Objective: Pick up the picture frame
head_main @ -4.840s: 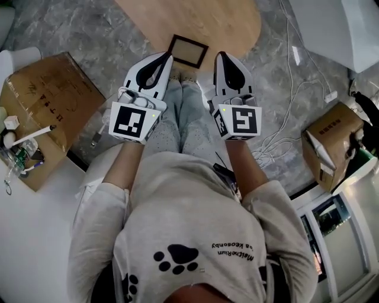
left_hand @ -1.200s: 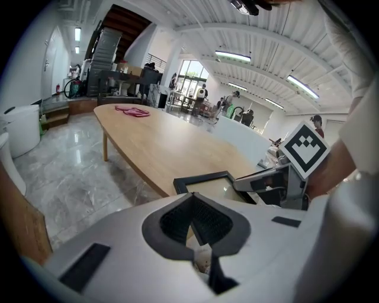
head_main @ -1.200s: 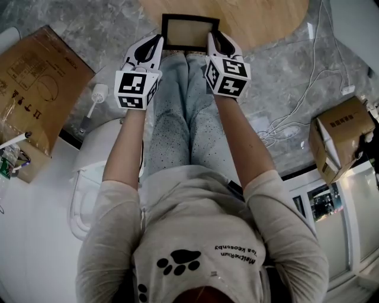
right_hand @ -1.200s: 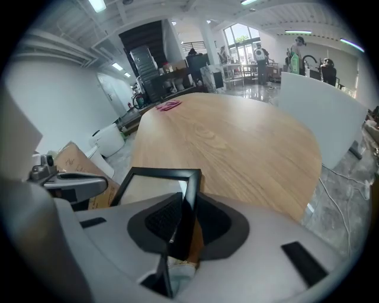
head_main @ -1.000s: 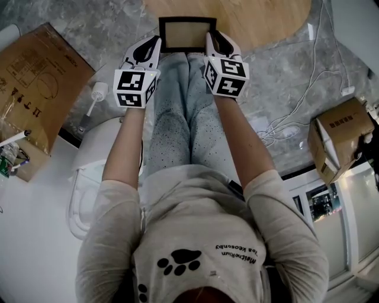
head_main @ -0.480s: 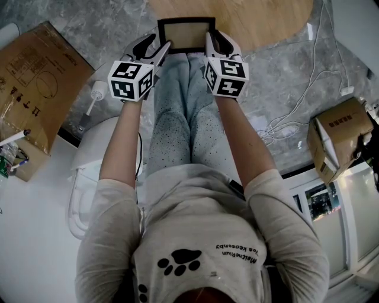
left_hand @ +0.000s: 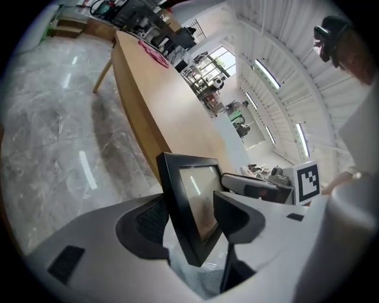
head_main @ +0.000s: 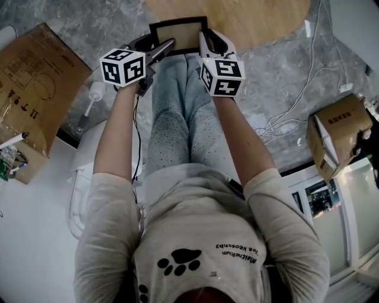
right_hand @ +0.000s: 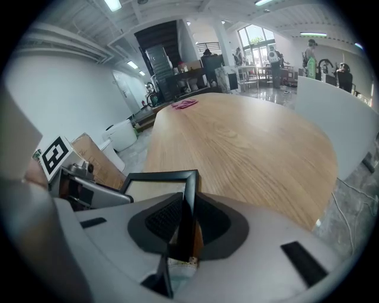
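The black picture frame point(head_main: 177, 35) with a pale insert hangs in the air above the person's knees, in front of the table's edge. My right gripper point(head_main: 207, 42) is shut on its right edge; in the right gripper view the black bar point(right_hand: 160, 175) stands pinched between the dark pads point(right_hand: 163, 219). My left gripper point(head_main: 155, 50) is rolled over at the frame's left side and its jaws are opening. In the left gripper view the frame point(left_hand: 195, 189) stands between the two jaws of that gripper point(left_hand: 192, 216), with a gap to each pad.
The oval wooden table point(head_main: 249, 15) lies just beyond the frame. A large cardboard box point(head_main: 35, 65) stands at left and a smaller one point(head_main: 340, 133) at right. White cables point(head_main: 290, 112) trail over the grey floor. A white seat point(head_main: 89, 160) is behind the left arm.
My left gripper has rolled and its jaws have spread apart round the frame's left edge. The frame has shifted slightly left. The right gripper keeps its grip.
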{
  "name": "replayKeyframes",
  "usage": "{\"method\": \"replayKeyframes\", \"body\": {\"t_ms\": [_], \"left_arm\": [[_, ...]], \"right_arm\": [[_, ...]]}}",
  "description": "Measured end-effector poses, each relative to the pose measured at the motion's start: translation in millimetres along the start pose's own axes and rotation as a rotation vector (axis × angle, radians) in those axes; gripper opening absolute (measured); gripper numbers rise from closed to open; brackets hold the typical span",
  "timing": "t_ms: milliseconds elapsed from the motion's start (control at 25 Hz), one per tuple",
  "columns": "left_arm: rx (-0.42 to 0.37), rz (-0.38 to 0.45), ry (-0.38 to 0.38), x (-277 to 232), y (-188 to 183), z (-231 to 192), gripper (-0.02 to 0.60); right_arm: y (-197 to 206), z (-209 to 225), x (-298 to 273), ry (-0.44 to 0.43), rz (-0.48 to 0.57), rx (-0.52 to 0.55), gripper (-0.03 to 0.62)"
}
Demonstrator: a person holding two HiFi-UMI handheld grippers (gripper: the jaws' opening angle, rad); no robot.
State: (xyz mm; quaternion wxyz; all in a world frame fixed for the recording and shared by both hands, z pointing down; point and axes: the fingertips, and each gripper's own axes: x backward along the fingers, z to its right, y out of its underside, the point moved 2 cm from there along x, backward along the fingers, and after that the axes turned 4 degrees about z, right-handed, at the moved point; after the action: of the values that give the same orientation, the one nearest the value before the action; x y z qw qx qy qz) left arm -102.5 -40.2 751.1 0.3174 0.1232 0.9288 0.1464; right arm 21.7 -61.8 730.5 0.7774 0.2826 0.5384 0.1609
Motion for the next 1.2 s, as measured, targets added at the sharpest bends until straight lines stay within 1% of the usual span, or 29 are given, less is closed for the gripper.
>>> {"method": "replayKeyframes", "body": {"t_ms": [160,240,320,360,440,640,800,920,1040,1080,1200], "left_arm": [[0.076,0.011,0.031,-0.5,3.5,3.4,0.230],[0.076,-0.002,0.060,1.2,5.5,8.4,0.230],[0.065,-0.021,0.107,3.0,7.2,17.4,0.227],[0.063,-0.023,0.123,4.3,7.1,21.6,0.206],[0.061,-0.007,0.132,7.7,5.3,26.6,0.121],[0.086,0.026,0.147,13.5,1.9,35.7,0.074],[0.115,0.042,0.142,14.8,-2.2,47.9,0.047],[0.146,0.057,0.123,16.0,-5.8,52.4,0.031],[0.138,0.056,0.094,16.0,-8.2,57.3,0.023],[0.132,0.053,0.082,15.9,-8.5,59.1,0.023],[0.129,0.047,0.042,15.4,-9.6,64.7,0.021]], "right_arm": [[0.4,-0.9,0.4,-0.016,0.002,-0.005,0.075],[0.6,-0.7,0.5,-0.020,0.001,-0.004,0.074],[0.8,-0.5,1.0,-0.018,0.000,-0.008,0.074],[0.9,-0.4,1.6,-0.015,-0.001,-0.012,0.072],[1.5,-0.5,2.2,-0.011,-0.004,-0.023,0.072],[3.7,-1.4,1.5,-0.018,-0.022,-0.032,0.072],[0.9,0.6,6.4,-0.011,-0.029,-0.030,0.072],[-2.5,0.7,9.3,0.002,-0.035,-0.003,0.075],[-6.7,2.6,13.5,0.012,-0.048,0.011,0.091],[-8.5,3.3,15.8,0.014,-0.050,0.011,0.111],[-17.2,4.8,24.8,0.024,-0.045,0.015,0.120]]}}
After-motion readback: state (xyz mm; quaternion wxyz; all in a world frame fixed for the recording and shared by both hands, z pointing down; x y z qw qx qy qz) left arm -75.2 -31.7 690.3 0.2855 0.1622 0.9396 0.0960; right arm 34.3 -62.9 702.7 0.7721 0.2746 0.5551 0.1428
